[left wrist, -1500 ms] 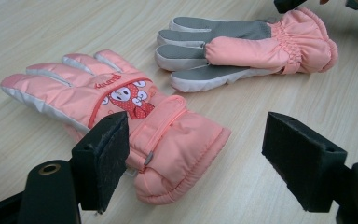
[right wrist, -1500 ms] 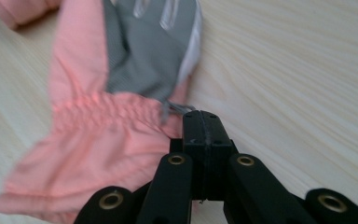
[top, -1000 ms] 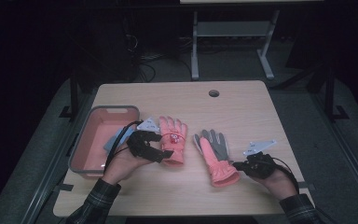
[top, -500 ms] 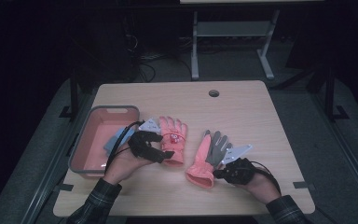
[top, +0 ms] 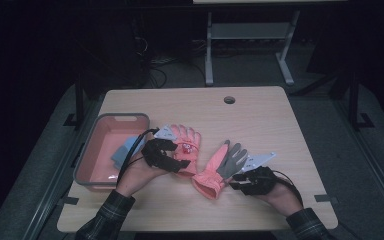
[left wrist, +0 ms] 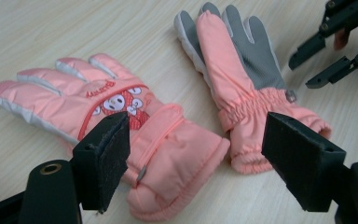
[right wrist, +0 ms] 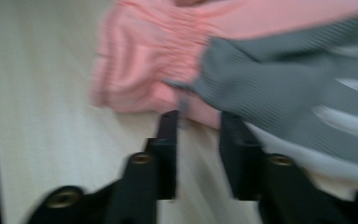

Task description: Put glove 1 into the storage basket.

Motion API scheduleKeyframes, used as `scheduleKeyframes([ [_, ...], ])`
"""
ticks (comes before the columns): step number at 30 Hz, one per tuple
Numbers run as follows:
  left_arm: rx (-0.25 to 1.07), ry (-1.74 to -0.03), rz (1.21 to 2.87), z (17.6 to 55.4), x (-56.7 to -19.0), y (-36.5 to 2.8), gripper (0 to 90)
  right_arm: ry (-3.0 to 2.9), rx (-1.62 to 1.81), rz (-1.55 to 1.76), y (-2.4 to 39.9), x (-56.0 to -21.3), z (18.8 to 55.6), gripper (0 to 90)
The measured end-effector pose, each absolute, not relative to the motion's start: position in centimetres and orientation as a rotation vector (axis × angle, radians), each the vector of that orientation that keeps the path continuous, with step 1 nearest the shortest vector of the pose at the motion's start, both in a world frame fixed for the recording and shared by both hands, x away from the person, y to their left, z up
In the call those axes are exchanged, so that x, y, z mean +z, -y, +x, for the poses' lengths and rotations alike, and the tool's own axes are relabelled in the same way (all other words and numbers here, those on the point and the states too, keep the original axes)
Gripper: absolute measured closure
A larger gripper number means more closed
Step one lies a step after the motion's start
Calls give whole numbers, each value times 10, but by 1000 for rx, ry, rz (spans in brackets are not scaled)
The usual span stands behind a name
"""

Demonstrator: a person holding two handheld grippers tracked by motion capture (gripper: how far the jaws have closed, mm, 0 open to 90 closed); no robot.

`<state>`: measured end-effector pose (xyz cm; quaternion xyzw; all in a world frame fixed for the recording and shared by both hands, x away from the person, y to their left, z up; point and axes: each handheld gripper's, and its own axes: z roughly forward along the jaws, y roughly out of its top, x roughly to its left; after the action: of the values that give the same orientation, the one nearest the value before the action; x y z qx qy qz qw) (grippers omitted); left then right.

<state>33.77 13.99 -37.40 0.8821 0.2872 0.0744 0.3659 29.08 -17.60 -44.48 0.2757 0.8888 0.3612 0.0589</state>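
Two pink gloves lay on the table, near the middle of the high view. The patterned glove was left of centre, back side up, with a small cartoon print on it, and its fingers pointed to the top of the frame. The grey-palmed glove was just right of it, palm up and tilted, with its cuff toward the lower left. In the left gripper view a narrow strip of table showed between the two cuffs, so they were near but apart.

The left gripper was over the cuff of the patterned glove. Its jaws stood wide open, one pad at each side of that view, and they pressed on nothing; the cuff lay in front of and below them. In the high view this gripper covered the lower part of that glove.

The right gripper was at the edge of the grey-palmed glove, close to the cuff. Its jaws had just been opening and stood a small way apart. The tips were at the glove's edge, but the gap between the pads showed bare table, with no cloth pinched there. This view was blurred.

One pink bin stood at the left side of the table, with a blue cloth inside it.
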Motion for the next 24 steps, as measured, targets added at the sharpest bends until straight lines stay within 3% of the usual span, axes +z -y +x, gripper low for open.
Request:
scheduleKeyframes([
  [2,206,-737,2273,340,-374,-137,230,-2671,1071,871,185,-448,293,525],
  [8,228,-789,2276,348,-377,-130,237,-2594,1032,982,209,-453,300,393],
  [24,305,-904,2275,376,-392,-109,248,-2516,1022,1073,233,-457,307,366],
])
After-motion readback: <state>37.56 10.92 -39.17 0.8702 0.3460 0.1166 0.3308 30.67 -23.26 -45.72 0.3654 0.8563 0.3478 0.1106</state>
